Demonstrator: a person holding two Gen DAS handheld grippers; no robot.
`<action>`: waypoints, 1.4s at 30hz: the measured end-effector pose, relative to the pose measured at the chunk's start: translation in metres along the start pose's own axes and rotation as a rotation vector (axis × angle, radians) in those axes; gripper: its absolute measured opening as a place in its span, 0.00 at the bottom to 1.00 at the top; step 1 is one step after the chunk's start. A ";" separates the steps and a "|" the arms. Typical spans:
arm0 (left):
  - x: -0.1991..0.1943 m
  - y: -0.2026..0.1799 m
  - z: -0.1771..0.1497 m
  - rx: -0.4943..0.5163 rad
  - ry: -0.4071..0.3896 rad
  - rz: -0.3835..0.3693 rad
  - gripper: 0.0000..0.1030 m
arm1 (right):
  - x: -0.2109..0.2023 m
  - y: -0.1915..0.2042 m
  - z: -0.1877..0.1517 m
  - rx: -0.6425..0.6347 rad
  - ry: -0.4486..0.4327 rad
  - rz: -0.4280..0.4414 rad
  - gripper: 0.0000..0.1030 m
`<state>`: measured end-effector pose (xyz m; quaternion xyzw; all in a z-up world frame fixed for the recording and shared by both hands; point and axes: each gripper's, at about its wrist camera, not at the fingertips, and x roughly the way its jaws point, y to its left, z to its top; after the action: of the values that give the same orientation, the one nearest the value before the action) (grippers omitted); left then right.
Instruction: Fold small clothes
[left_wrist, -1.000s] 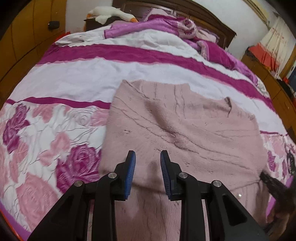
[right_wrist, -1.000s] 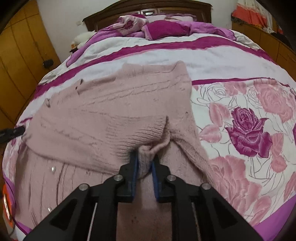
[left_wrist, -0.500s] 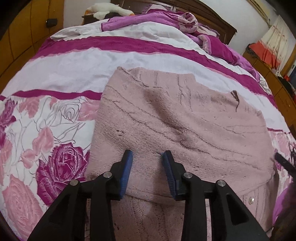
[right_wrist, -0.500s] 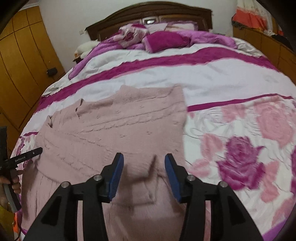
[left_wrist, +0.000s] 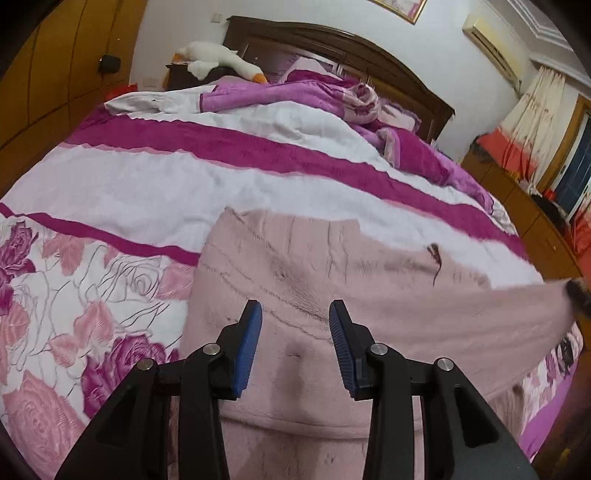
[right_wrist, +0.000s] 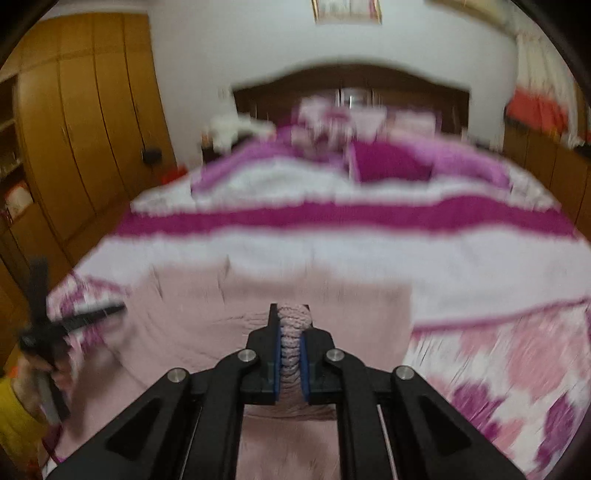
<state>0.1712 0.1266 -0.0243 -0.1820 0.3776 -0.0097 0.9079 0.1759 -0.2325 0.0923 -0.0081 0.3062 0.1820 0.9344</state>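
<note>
The pink knit sweater (left_wrist: 332, 302) lies flat on the bed (left_wrist: 184, 184), long axis left-right. The right tool (right_wrist: 290, 343) clamps a lifted sleeve; the left tool (left_wrist: 294, 332) hangs spread above the near hem.

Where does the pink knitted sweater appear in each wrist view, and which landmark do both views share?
Left wrist: pink sweater fills lower centre, sleeve stretched right.
Right wrist: sweater lies lower centre-left, blurred, a fold clamped in the right gripper.
Shared landmark: dark wooden headboard.
</note>
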 end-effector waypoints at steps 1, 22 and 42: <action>0.006 0.000 0.000 0.000 0.006 0.005 0.15 | -0.005 -0.002 0.004 -0.011 -0.027 -0.027 0.07; 0.017 -0.001 -0.022 0.111 0.053 0.126 0.15 | 0.059 -0.065 -0.070 0.168 0.230 -0.144 0.22; -0.102 0.007 -0.050 0.086 0.092 0.170 0.15 | -0.007 -0.061 -0.111 0.248 0.279 -0.069 0.47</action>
<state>0.0635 0.1330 0.0105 -0.1096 0.4320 0.0428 0.8942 0.1285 -0.3061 0.0002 0.0716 0.4524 0.1078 0.8824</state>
